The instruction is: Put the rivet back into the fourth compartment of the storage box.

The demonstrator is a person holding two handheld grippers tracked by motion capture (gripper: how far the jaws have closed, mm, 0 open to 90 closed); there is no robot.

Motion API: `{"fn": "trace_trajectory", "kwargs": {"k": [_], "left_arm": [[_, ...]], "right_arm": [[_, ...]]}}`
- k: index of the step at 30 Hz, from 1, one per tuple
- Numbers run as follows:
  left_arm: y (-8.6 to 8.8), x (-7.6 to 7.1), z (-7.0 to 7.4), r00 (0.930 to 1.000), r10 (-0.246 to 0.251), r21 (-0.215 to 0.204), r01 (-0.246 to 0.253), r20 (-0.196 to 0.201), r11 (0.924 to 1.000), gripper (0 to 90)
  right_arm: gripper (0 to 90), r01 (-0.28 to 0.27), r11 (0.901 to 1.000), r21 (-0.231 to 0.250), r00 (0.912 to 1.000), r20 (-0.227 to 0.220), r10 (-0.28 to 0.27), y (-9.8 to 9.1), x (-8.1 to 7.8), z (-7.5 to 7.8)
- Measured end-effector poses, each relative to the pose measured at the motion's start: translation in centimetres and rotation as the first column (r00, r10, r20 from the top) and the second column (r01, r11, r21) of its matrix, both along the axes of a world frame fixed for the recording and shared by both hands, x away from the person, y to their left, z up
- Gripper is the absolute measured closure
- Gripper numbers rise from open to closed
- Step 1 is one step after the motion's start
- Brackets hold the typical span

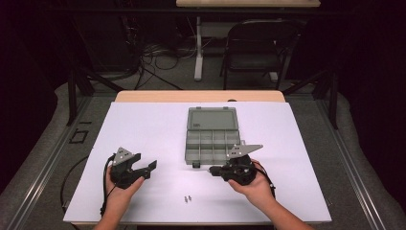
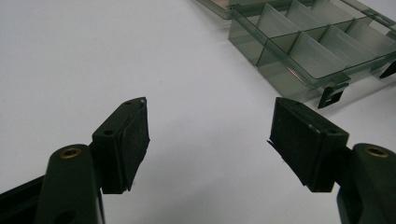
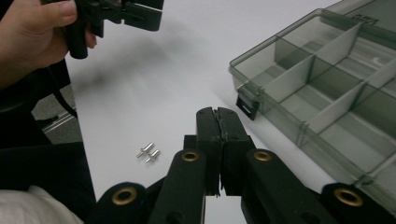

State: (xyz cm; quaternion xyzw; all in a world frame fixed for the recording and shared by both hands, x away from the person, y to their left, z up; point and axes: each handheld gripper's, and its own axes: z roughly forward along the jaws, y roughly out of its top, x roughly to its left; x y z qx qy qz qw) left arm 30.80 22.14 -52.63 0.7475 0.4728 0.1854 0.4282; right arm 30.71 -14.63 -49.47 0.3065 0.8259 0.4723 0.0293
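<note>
A grey see-through compartment box [image 1: 187,147] lies open on the white sheet, its lid folded back and its cells looking bare. Two small metal pins [image 1: 187,198] lie side by side near the front edge. My left gripper [image 1: 146,163] hovers at the left, open, with nothing between its pads [image 2: 210,116]; the box's corner [image 2: 280,74] is ahead to its right. My right gripper [image 1: 211,169] is just in front of the box's front latch, shut with nothing in it [image 3: 216,112]. The pins [image 3: 148,152] lie to its left and the box wall [image 3: 261,79] to its right.
The white sheet [image 1: 143,124] covers most of the wooden table. Beyond the far edge stand a black folding chair [image 1: 258,43], a table leg [image 1: 198,48] and loose cables on the floor [image 1: 158,57]. A person's hand [image 3: 32,28] holds the other gripper at the upper left.
</note>
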Motion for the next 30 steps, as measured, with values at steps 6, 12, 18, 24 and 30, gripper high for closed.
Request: {"fn": "trace_trajectory", "kwargs": {"k": [6,12,18,24,30], "left_arm": [[0.1,0.0,0.0,1.0000,0.000,0.000,0.000,-0.002,1.0000,28.2],[0.1,0.0,0.1,1.0000,0.001,0.000,-0.001,-0.001,1.0000,28.2],[0.1,0.0,0.0,1.0000,0.000,0.002,0.000,-0.001,1.0000,28.2],[0.1,0.1,0.0,1.0000,0.001,-0.002,-0.001,-0.001,1.0000,26.1],[-0.1,0.1,0.0,1.0000,-0.005,-0.003,0.005,-0.002,1.0000,25.8]], "right_arm": [[89.5,0.037,0.9983,-0.045,0.9991,0.024,-0.036,-0.7,1.3,0.6],[89.4,0.097,0.9932,-0.065,0.9946,0.043,-0.094,-1.6,2.9,1.2],[89.5,0.155,0.9842,-0.084,0.9863,0.069,-0.150,-2.5,4.6,1.8],[89.4,0.195,0.9764,-0.094,0.9788,0.083,-0.187,-3.1,6.1,2.2],[89.4,0.221,0.9679,-0.120,0.9735,0.086,-0.212,-3.5,7.3,1.9]]}}
